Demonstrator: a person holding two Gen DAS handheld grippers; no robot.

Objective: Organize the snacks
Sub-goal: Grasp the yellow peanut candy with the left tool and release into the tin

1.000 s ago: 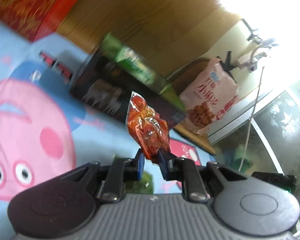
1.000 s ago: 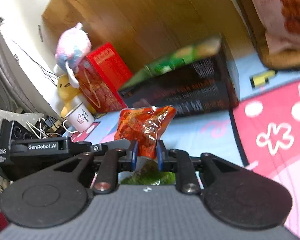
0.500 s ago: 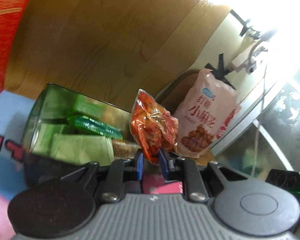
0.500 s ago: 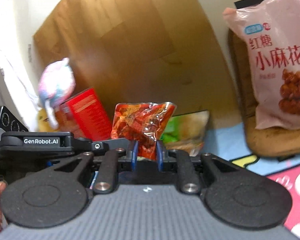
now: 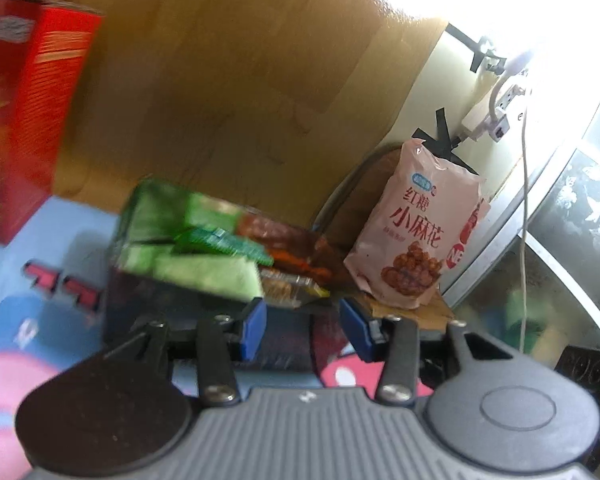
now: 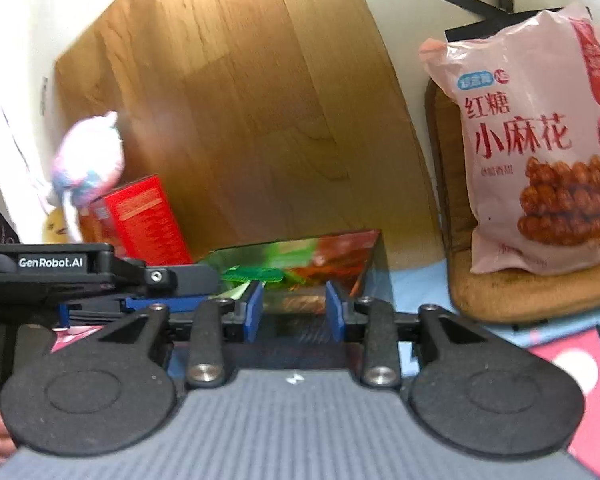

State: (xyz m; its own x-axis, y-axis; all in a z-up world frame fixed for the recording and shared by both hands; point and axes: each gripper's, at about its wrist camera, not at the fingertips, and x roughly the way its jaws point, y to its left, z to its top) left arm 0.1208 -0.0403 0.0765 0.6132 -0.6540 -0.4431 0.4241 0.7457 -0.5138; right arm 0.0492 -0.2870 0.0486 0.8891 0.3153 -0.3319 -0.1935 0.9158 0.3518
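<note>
A dark open box [image 5: 140, 300] stands on the cartoon mat and holds green snack packs [image 5: 204, 276] on its left and red-orange snack packs [image 5: 296, 256] on its right. My left gripper [image 5: 302, 328] is open and empty just in front of the box. My right gripper [image 6: 294, 310] is open and empty, also in front of the box [image 6: 300, 256]. The left gripper's body [image 6: 72, 272] shows at the left of the right wrist view.
A big pink snack bag [image 5: 416, 240] leans on a brown cushion [image 6: 540, 292] right of the box. A red carton [image 5: 24, 112] and a plush toy [image 6: 88, 164] stand to the left. A wooden board [image 6: 240, 112] stands behind.
Both grippers held red-orange snack packs above the box; both have opened and the packs have left the jaws. Red-orange packs now lie in the box's right side.
</note>
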